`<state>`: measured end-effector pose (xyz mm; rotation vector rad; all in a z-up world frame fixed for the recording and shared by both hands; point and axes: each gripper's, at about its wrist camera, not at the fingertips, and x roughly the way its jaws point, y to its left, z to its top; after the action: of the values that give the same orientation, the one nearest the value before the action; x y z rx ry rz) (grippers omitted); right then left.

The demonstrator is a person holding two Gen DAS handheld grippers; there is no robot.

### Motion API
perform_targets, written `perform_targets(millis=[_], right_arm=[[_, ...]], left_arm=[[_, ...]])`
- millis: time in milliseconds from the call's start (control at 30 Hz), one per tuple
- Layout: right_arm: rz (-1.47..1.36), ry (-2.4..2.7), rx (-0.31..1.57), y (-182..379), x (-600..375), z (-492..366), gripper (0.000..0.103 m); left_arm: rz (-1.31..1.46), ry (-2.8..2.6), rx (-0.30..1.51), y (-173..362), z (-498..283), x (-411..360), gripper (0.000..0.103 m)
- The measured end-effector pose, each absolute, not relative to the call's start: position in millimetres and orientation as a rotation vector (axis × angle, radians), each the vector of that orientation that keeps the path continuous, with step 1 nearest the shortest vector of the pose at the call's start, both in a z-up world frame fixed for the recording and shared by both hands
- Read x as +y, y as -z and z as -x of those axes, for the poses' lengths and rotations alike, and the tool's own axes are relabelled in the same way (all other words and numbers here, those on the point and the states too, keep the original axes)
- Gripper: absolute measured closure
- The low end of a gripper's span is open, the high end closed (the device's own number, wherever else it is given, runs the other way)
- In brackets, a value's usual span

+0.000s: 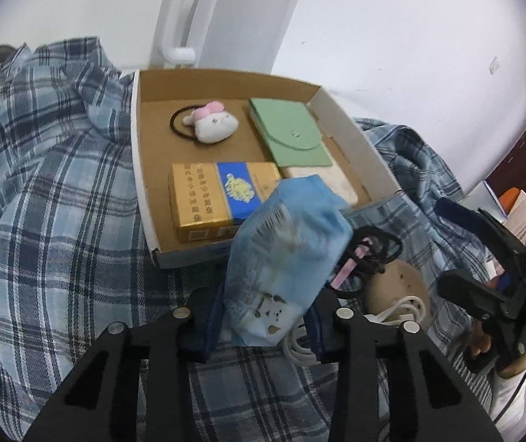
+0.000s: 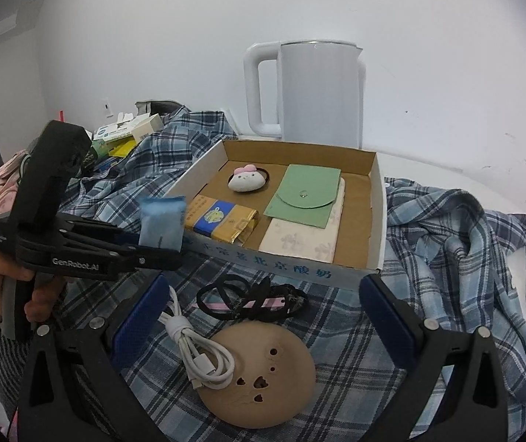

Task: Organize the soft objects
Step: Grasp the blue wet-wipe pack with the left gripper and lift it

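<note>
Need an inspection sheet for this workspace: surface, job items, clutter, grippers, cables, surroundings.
Surface: plaid shirt spread over the table, rumpled.
Job's things: cardboard tray holds a plush bunny hair tie, a green pouch lying on a pale floral packet, and a gold-and-blue pack. Blue tissue pack is not in the tray yet. Black hair ties lie on the shirt in front of the tray.
Clutter: tan round disc; boxes and packets far left.
Grippers: left gripper shut on the blue tissue pack; right gripper open, nothing between its fingers.
Cables: coiled white cable, partly on the disc.
Surroundings: white kettle, white wall.
</note>
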<state>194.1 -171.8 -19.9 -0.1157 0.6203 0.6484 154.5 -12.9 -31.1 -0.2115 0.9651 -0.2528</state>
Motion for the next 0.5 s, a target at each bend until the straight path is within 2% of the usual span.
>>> perform_targets(millis=[500], right_arm=[[0.169, -0.726, 0.760, 44, -144, -205, 0.000]], left_arm=[[0.145, 0.277, 0.867, 14, -140, -25, 0.072]])
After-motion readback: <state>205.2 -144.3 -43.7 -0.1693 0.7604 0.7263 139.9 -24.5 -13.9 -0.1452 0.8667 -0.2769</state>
